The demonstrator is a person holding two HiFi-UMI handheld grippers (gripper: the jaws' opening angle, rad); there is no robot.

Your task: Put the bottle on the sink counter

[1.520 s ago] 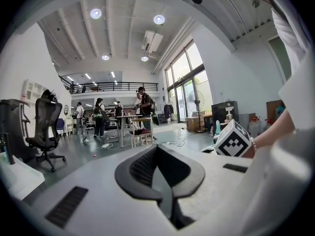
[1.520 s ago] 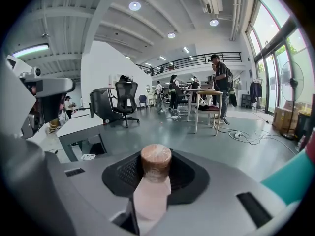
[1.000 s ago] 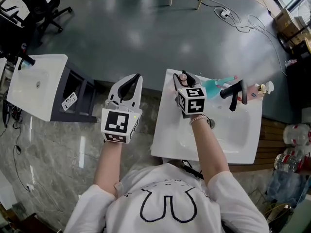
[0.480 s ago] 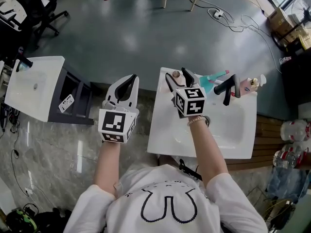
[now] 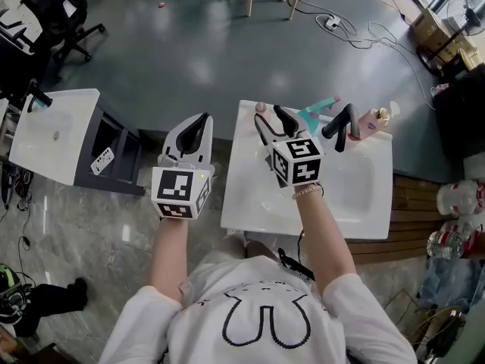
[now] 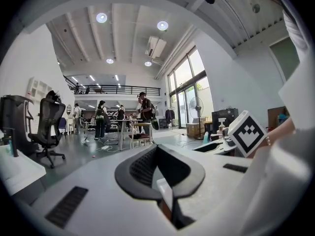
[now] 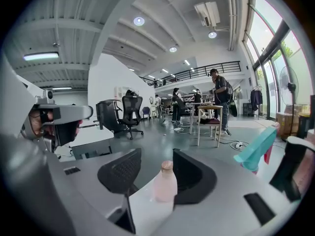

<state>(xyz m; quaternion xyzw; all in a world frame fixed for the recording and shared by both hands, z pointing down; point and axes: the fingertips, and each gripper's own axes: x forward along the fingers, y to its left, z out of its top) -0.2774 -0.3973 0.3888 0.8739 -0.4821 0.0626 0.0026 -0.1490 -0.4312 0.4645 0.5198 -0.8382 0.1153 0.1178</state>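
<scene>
Left tool (image 6: 157, 149) fills the bottom of the shot. Its two black ribbed pads (image 6: 134, 169) are closed tip to tip with nothing caught between them, and it points roughly level across a big open hall. Off to the left there's a black office chair (image 6: 47, 130) on the grey floor (image 6: 88, 154), with the corner of a white worktop (image 6: 17, 171) just in front of it. Straight past the tips, a few people (image 6: 100, 118) stand around a small table (image 6: 129, 132). Tall windows (image 6: 189, 90) run along the right, with a standing fan (image 6: 197, 104) by them, and there are round ceiling lights (image 6: 101, 17) overhead. Near the right edge a black-and-white marker cube (image 6: 247, 133) sits right against a person's forearm (image 6: 278, 132).
</scene>
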